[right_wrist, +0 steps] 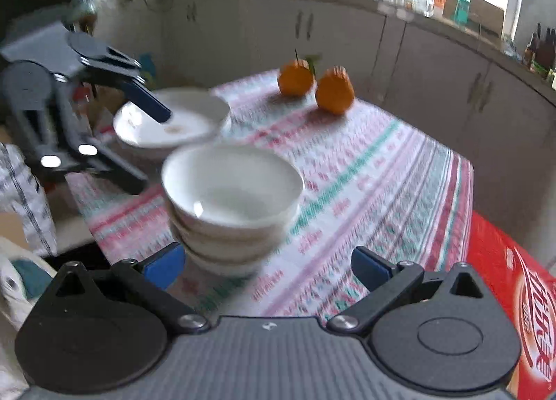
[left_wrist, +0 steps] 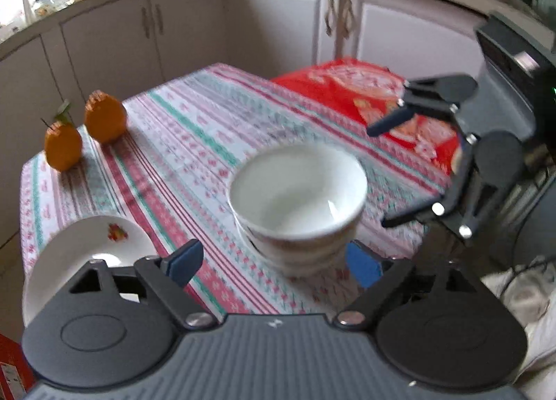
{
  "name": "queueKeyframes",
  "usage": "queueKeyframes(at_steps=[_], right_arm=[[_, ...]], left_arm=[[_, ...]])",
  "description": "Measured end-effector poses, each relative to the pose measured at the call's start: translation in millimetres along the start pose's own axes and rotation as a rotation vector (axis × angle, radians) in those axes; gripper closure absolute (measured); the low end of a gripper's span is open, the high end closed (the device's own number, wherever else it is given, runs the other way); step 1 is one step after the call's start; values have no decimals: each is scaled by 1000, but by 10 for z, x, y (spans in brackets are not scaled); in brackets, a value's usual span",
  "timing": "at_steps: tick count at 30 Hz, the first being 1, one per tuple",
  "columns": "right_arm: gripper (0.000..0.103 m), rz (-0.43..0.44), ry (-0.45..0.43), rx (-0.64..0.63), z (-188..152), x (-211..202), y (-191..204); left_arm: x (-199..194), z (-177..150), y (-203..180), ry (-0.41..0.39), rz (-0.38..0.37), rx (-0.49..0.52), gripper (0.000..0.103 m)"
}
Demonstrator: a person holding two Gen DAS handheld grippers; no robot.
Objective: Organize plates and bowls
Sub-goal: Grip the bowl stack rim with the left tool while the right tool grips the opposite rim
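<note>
Bowls (left_wrist: 297, 202) sit stacked mid-table on striped cloth (left_wrist: 180, 129). L to R in left wrist view: two orange ornaments (left_wrist: 104, 120), plates (left_wrist: 80, 250) at table edge, left gripper (left_wrist: 274, 263) w/ fingers spread, nothing pinched, bowl stack just ahead, then right gripper (left_wrist: 382, 177), fingers wide apart, empty, over red box (left_wrist: 365, 94).

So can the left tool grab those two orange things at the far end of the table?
Probably yes. The left tool is open and holds nothing. The orange things sit apart on bare tablecloth, left of the bowl stack, so nothing blocks a reach toward them.
</note>
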State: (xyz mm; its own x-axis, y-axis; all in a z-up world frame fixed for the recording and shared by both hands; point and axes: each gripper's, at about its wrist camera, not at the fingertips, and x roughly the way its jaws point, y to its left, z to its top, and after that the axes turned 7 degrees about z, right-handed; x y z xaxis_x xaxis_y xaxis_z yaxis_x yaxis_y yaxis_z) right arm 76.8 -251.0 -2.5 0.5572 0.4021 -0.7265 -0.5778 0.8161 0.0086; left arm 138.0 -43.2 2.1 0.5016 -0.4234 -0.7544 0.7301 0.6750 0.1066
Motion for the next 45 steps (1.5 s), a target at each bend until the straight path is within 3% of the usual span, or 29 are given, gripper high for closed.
queueKeyframes(at_steps=[4,14,20,26,35,45], right_arm=[[0,7,61,-1,-63,221,5],[0,71,100,-129,23,510,28],[0,133,146,-249,128,632,1],[0,227,188,-345,253,727,-22],[7,310,234,-381,338,824,-107],[10,369,232,-376,414,802,-145]], left_arm=[[179,-111,-61,32,7,34,14],[495,-172,-126,52,0,145,14],[666,-134,-32,79,-41,166,15],[779,-64,3,112,-127,219,17],[824,32,21,123,-241,300,28],[846,72,60,139,-274,311,29]])
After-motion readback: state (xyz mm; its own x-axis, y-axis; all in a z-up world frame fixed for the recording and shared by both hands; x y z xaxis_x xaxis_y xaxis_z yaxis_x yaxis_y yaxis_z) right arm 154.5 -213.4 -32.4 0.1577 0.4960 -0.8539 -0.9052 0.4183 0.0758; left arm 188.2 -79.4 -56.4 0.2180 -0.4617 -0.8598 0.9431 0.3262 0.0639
